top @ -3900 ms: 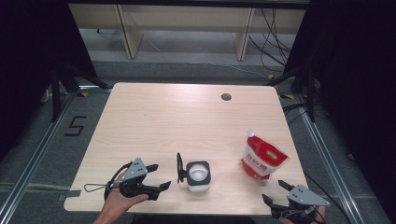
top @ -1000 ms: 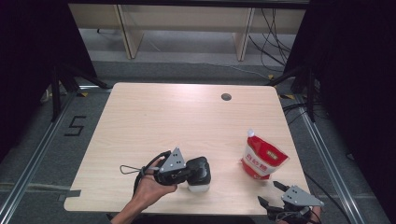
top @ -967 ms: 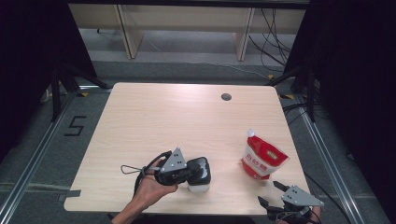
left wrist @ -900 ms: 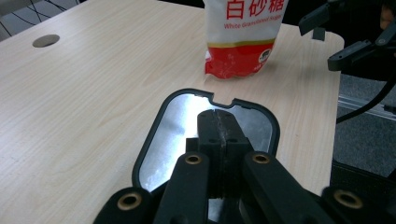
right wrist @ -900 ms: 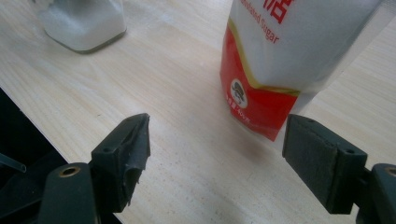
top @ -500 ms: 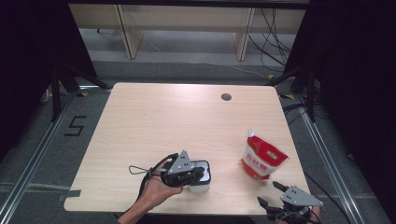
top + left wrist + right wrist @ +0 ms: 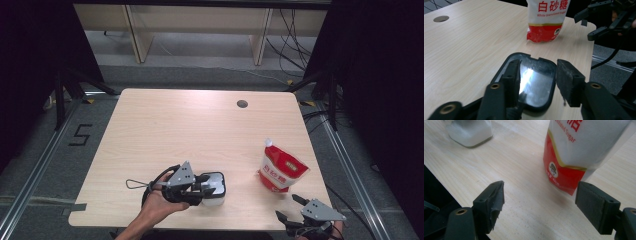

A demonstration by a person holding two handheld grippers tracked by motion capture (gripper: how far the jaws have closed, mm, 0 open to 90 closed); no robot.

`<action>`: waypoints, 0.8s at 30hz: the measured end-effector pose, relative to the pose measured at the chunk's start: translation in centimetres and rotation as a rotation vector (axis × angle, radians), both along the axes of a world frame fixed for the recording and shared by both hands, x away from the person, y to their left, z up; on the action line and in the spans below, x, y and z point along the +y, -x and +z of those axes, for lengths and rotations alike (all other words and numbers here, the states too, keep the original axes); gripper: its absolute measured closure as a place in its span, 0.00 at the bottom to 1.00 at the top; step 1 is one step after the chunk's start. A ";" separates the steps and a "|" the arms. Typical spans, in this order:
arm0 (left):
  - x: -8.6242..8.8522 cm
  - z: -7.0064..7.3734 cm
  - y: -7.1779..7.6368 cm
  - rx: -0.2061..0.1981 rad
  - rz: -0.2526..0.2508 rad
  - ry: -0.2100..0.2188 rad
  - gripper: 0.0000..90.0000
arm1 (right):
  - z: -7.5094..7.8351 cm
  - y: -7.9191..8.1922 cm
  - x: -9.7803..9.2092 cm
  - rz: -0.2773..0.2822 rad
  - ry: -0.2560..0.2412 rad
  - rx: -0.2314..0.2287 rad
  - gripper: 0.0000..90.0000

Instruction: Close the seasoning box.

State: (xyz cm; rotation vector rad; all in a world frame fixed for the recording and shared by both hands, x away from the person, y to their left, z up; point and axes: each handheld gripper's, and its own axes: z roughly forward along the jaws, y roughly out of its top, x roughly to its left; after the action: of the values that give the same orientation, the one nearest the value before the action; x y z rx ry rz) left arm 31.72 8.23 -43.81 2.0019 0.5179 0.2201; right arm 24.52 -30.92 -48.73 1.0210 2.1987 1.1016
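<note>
A clear square container (image 7: 216, 190) of white powder stands near the table's front edge. Its black-rimmed clear lid (image 7: 537, 85) lies down over it. My left gripper (image 7: 202, 182) hovers right over that lid, jaws apart (image 7: 537, 72); one jaw rests over the lid's glass, the other by its rim, nothing clamped. A red and white sugar pouch (image 7: 281, 170) stands at the right, also in the left gripper view (image 7: 546, 20). My right gripper (image 7: 287, 206) waits open just in front of the pouch (image 7: 579, 152), jaws wide (image 7: 540, 195). The container (image 7: 470, 131) lies off to its left.
The light wooden table (image 7: 190, 125) has a round cable hole (image 7: 242, 104) near its far edge. Metal floor rails and shelving frame the table. The right gripper (image 7: 586, 23) hangs past the table's corner in the left gripper view.
The lid stood upright at the container's left; my left gripper moved right onto it and the lid has come down flat over the container. The right gripper has barely moved.
</note>
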 end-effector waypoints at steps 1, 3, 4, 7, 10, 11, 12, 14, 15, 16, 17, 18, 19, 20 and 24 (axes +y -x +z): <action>0.6 0.1 0.2 -0.005 0.002 -0.009 0.51 | 0.0 -0.1 -0.1 0.012 0.008 -0.012 0.27; 1.0 0.0 0.4 0.005 0.013 -0.003 0.46 | 0.0 -0.1 -0.1 0.012 0.013 -0.013 0.27; 1.2 0.0 0.6 0.005 0.022 -0.010 0.46 | 0.0 -0.1 -0.1 0.012 0.013 -0.013 0.27; 2.3 -0.4 1.2 0.013 0.039 -0.020 0.41 | 0.0 0.0 0.0 0.001 -0.001 -0.001 0.27; 3.1 -0.9 1.6 0.019 0.026 -0.014 0.38 | 0.0 0.0 0.0 -0.002 0.004 -0.003 0.27; 3.5 -1.0 1.9 0.026 0.052 -0.042 0.37 | 0.0 0.0 0.0 -0.002 0.007 -0.001 0.27; 3.9 -1.2 2.0 0.024 0.053 -0.049 0.36 | 0.0 0.0 0.0 -0.003 0.006 -0.002 0.27; 4.5 -1.6 2.4 0.032 0.070 -0.046 0.35 | 0.0 0.0 0.0 -0.002 0.004 -0.004 0.26; 4.8 -1.7 2.5 0.036 0.074 -0.054 0.34 | 0.0 0.0 0.0 -0.002 0.003 -0.001 0.26; 5.0 -1.9 2.7 0.037 0.082 -0.053 0.34 | 0.0 0.0 0.0 -0.001 0.002 -0.001 0.26; 5.4 -2.1 2.8 0.030 0.084 -0.063 0.34 | 0.0 -0.1 -0.1 0.009 0.009 -0.009 0.26; 5.5 -2.4 3.1 0.048 0.108 -0.043 0.33 | 0.0 0.0 0.0 -0.003 0.003 -0.004 0.26; 6.0 -2.5 3.1 0.044 0.100 -0.061 0.33 | 0.0 0.0 0.0 -0.002 0.008 -0.008 0.26; 6.1 -2.7 3.2 0.045 0.106 -0.050 0.33 | 0.0 0.0 0.0 -0.001 0.006 -0.002 0.26; 7.0 -3.5 3.5 0.058 0.130 -0.059 0.31 | 0.0 -0.1 -0.1 0.007 0.015 -0.013 0.26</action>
State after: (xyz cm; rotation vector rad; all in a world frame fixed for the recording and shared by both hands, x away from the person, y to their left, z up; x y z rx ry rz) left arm 28.18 15.26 -47.30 2.0391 0.6868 0.2602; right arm 24.67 -31.00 -48.76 0.9972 2.1987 1.0903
